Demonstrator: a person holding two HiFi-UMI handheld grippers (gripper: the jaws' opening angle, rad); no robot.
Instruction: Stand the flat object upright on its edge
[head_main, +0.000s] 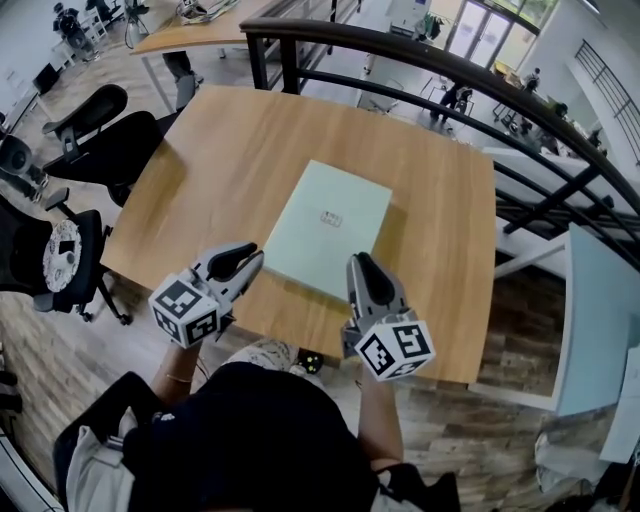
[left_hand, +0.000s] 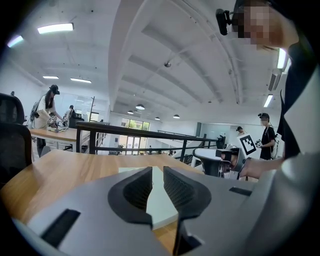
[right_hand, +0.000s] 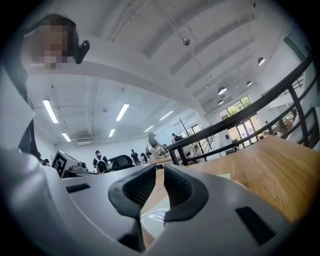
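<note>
A pale green flat object (head_main: 328, 228) with a small mark on its top lies flat on the wooden table (head_main: 220, 150), near the front edge. My left gripper (head_main: 254, 256) hovers just off the object's near left corner, jaws shut and holding nothing. My right gripper (head_main: 358, 262) is over the object's near right edge, also shut and empty. In the left gripper view, the left gripper (left_hand: 157, 171) points low across the table, with the green object (left_hand: 162, 202) showing past its jaws. In the right gripper view, the right gripper (right_hand: 160, 170) points at the green object (right_hand: 156, 216) just below its tips.
A black metal railing (head_main: 400, 50) runs behind the table and down its right side. Black office chairs (head_main: 110, 130) stand to the left, and another wooden table (head_main: 190, 35) is further back. A pale cabinet (head_main: 600, 320) stands at right. Several people stand in the background.
</note>
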